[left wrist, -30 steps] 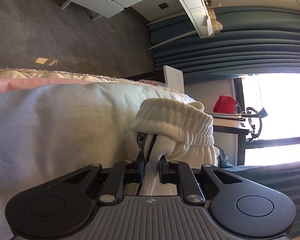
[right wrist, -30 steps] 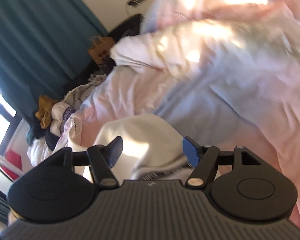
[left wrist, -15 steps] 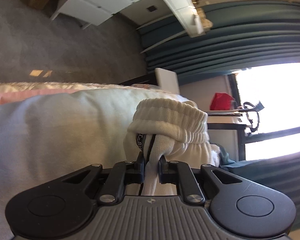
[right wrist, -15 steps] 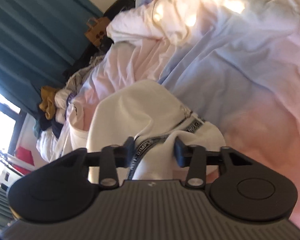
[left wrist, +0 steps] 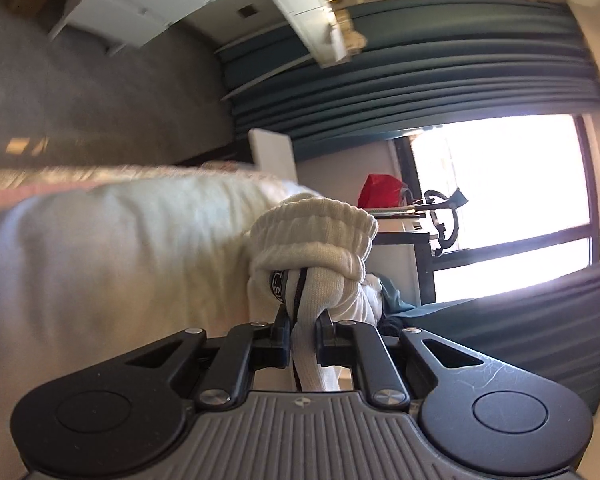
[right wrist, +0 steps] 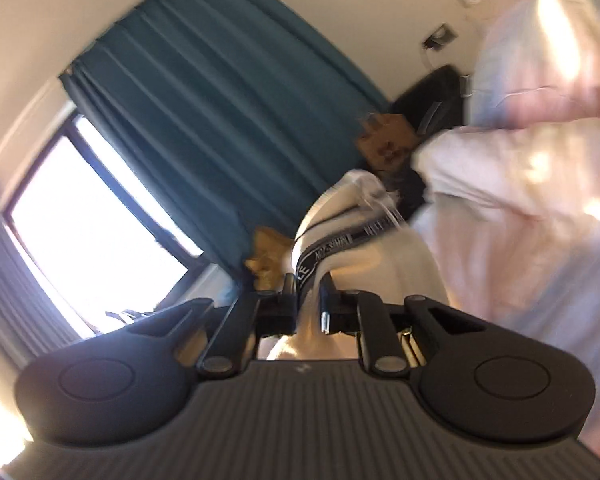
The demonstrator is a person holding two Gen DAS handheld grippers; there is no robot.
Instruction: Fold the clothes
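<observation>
left gripper (left wrist: pixel 302 322) clamped, right gripper (right wrist: pixel 310 294) jaws closing

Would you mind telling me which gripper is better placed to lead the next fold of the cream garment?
Probably left: the left gripper clamps the cream garment's ribbed waistband; the right gripper's jaws are closing on its black-taped side.

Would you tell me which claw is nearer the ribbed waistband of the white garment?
Left. The left claw pinches the ribbed waistband itself; the right claw is closing on the lettered black strip, with no ribbing in view.
</observation>
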